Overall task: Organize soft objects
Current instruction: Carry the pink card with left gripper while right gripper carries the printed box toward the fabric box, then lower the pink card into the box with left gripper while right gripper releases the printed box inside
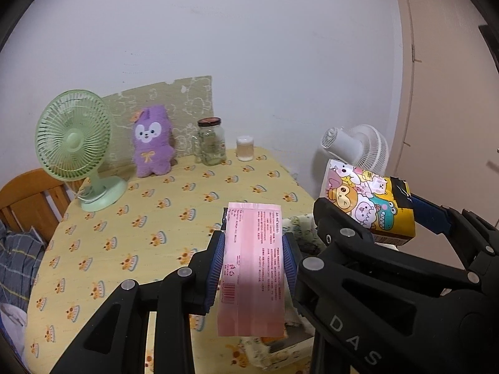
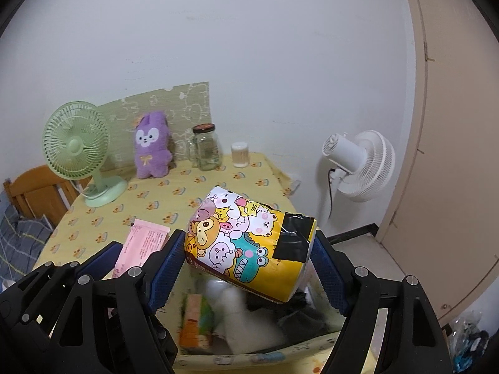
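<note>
Currently my left claw point(image 1: 253, 261) pinches a pink tissue pack point(image 1: 253, 268) mid-length, above the fabric bin point(image 2: 249, 353); it feels light and squashy. Beside it my right claw point(image 2: 248, 268) spans the cartoon-printed tissue pack point(image 2: 249, 246), slick-wrapped, likely slippery.

Two handheld grippers, the left gripper point(image 1: 254, 260) and the right gripper point(image 2: 249, 268). Two soft packs: one pink pack point(image 1: 252, 268) and one cartoon-printed pack point(image 2: 249, 246). Two fans: one green desk fan point(image 1: 75, 143) and one white fan point(image 2: 358, 163). One purple plush toy point(image 1: 152, 141). Two containers at the far edge of the table point(image 1: 124, 233): one clear glass jar point(image 1: 210, 141) with a dark lid and one small white-capped container point(image 1: 245, 149). One fabric bin point(image 2: 255, 353) below the right gripper; its blurred contents cannot be counted. One wooden chair point(image 1: 28, 199).
</note>
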{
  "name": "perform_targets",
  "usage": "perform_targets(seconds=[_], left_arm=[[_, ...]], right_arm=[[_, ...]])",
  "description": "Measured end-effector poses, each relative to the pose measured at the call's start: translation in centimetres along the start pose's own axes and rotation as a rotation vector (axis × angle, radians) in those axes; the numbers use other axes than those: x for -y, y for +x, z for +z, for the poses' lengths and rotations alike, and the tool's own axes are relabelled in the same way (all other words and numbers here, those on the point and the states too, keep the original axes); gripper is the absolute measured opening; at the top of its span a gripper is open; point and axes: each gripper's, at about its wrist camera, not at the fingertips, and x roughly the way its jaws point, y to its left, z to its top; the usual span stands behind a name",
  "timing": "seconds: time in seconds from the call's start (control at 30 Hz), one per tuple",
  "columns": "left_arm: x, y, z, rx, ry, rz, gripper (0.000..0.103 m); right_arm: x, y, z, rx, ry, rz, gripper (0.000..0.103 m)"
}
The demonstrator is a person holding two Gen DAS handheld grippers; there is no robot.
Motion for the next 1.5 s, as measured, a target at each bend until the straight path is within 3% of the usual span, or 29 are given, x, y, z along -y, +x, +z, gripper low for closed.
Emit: perform_targets(seconds=[0.5, 0.83, 0.87, 1.0, 1.37, 1.5], left_arm=[[3.1, 3.8, -0.3, -0.068, 0.029, -0.061, 0.038], [4.4, 6.8, -0.9, -0.136, 0.046, -0.149, 0.040], [4.5, 6.9, -1.0, -0.139, 0.049, -0.157, 0.041], [4.6, 7.5, -1.0, -0.159, 0.062, -0.185, 0.063], [3.8, 7.9, -0.9, -0.214, 0.065, -0.116, 0.080], [3.3, 8.1, -1.1, -0.232, 0.056, -0.106, 0.081]], right_arm=[[3.7, 2.9, -1.1, -0.047, 0.035, -0.037, 0.081], [5.4, 5.4, -2.0, -0.115, 0.063, -0.069, 0.081], [5.5, 5.6, -2.0, -0.119, 0.065, -0.071, 0.081], [5.6, 6.1, -2.1, -0.131, 0.064, -0.069, 0.081], [4.9, 7.4, -2.1, -0.162, 0.074, 0.002, 0.081], [4.5, 7.5, -2.2, -0.170, 0.069, 0.020, 0.083]])
